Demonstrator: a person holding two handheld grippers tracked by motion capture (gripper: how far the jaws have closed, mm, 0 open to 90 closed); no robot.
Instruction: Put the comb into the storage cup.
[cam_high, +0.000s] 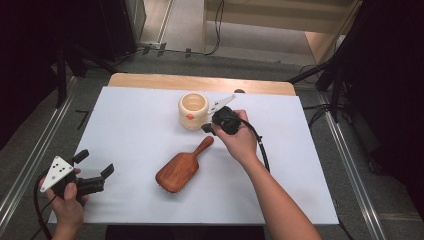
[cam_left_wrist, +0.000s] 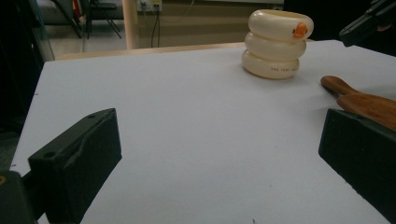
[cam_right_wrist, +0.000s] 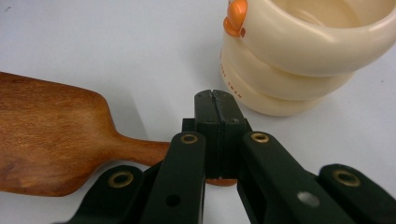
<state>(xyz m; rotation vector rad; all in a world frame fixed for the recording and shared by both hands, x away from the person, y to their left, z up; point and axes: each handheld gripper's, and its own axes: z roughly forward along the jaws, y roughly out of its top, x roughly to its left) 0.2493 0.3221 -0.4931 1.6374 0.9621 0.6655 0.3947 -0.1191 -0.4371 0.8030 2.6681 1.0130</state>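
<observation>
A wooden hairbrush (cam_high: 180, 170) lies in the middle of the white sheet, its handle pointing toward a cream ringed cup (cam_high: 193, 110) with an orange knob. My right gripper (cam_high: 206, 128) sits between the cup and the handle's end. In the right gripper view its jaws (cam_right_wrist: 215, 100) are pressed together with no gap, above the tip of the hairbrush (cam_right_wrist: 51, 135) handle, next to the cup (cam_right_wrist: 299, 51). My left gripper (cam_high: 95, 162) rests at the sheet's near left corner with its jaws wide apart (cam_left_wrist: 219, 154) and nothing between them, facing the cup (cam_left_wrist: 275, 44) and hairbrush (cam_left_wrist: 369, 105).
The white sheet (cam_high: 135, 130) covers a wooden table whose far edge (cam_high: 200, 82) shows behind the cup. Dark stands, cables and metal floor rails surround the table.
</observation>
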